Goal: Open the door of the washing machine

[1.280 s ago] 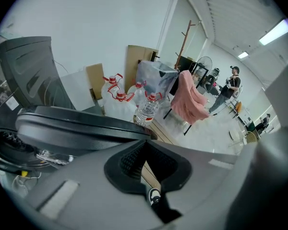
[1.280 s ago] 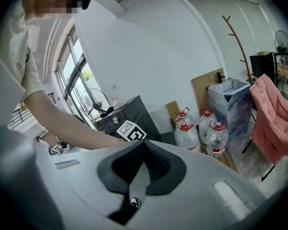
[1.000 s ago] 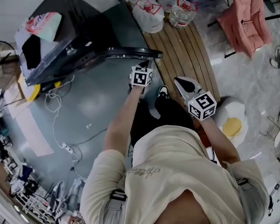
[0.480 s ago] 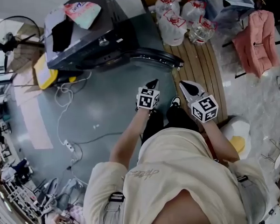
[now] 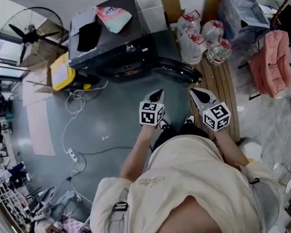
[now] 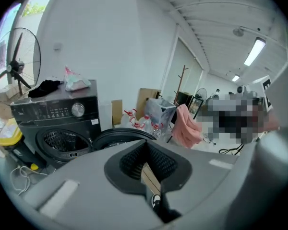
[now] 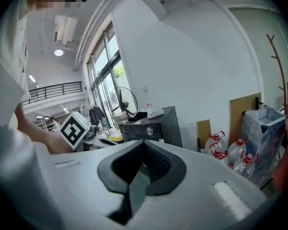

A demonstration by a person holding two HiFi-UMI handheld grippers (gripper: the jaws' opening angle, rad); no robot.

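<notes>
1. One dark washing machine (image 5: 121, 47) stands against the white wall at the top of the head view.
2. Its single round door (image 5: 177, 72) is swung fully open to the right of the drum opening (image 6: 62, 140). The left gripper view shows the perforated drum inside.
3. One round knob (image 6: 78, 109) sits on the control panel.
4. Two things lie on the machine's top: one black cloth (image 5: 88, 35) and one pale printed packet (image 5: 114, 18).
5. The person holds two grippers, each with one marker cube.
6. The left gripper (image 5: 158, 93) has its jaws pressed together with nothing between them. It hangs over the grey floor, short of the open door and not touching it.
7. The right gripper (image 5: 196, 93) also has its ribbed pads (image 7: 158, 164) meeting, with nothing between them. It is just beside the left one, near the door's lower right edge but clear of it.
8. Four large clear water bottles (image 5: 191, 45) with red caps are clustered to the right of the machine.
9. One standing fan (image 5: 31, 35) is at the upper left.
10. One yellow box (image 5: 63, 72) lies just left of the machine.
11. One pink garment (image 5: 271, 64) hangs at the far right.
12. One white cable (image 5: 70, 115) trails across the floor to one power strip (image 5: 70, 154).
13. The toes of the person's two shoes (image 5: 164, 125) show below the grippers.
</notes>
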